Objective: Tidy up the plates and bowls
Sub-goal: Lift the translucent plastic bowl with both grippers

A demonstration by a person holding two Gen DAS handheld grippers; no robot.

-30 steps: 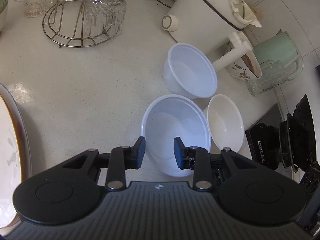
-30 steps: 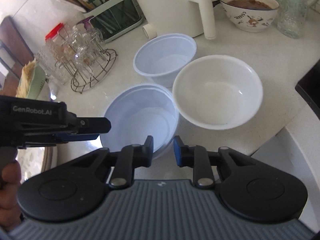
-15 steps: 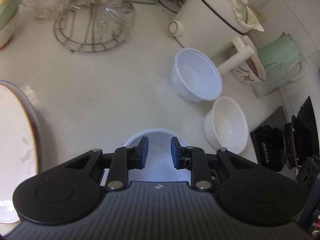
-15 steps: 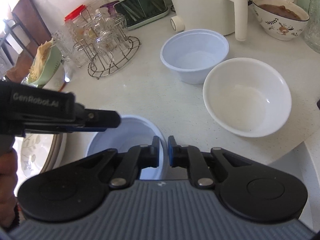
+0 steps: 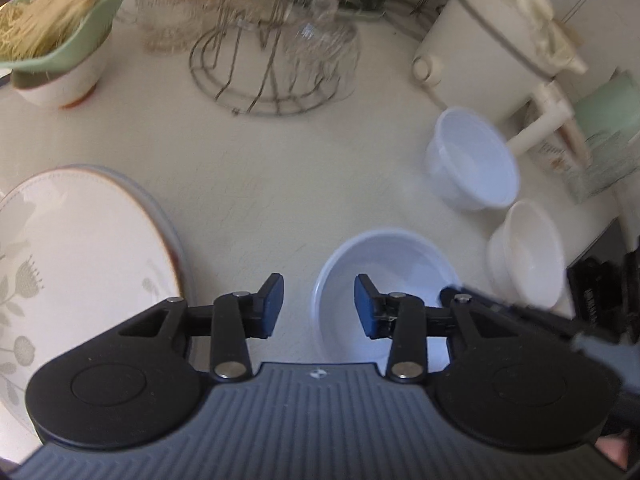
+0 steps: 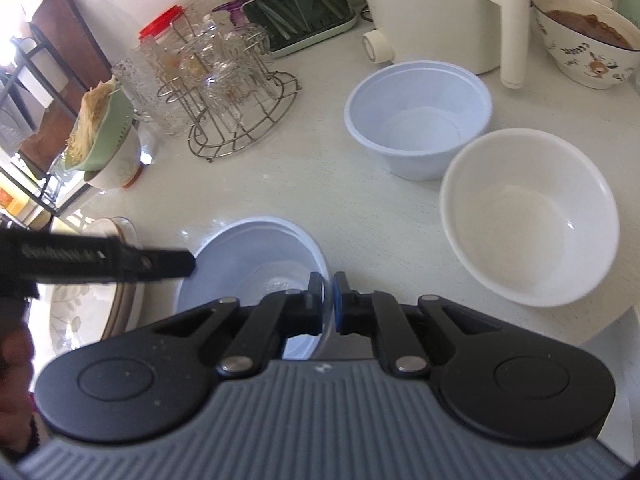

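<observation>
Plate (image 5: 76, 264): the biggest piece, flat and patterned, lying at the near left of the counter (image 5: 280, 168) on what looks like a second plate edge beneath; you should judge it ceramic, so heavy, stiff and breakable; take it only by the rim, and expect a glazed edge to slip in a narrow pinch.
White bowl (image 6: 528, 216): thick-walled and probably ceramic, at the right, just beside the far plastic bowl (image 6: 418, 114); heavier than the plastic ones; grip its rim wall, one pad inside and one outside.
Far plastic bowl: thin, bluish, likely light and a little flexible; it stands in front of the white appliance (image 6: 432, 4).
Near plastic bowl (image 6: 256, 256): close to you, between the plate and the white bowl; its thin rim will flex, so pinch firmly but not hard.
Right gripper (image 6: 327, 302): pressed together on the right-hand rim of the near plastic bowl, wall between the pads.
Left gripper (image 5: 319, 306): jaws opening, nothing between them but bare counter; the bowl's left rim sits just inside its right pad.
</observation>
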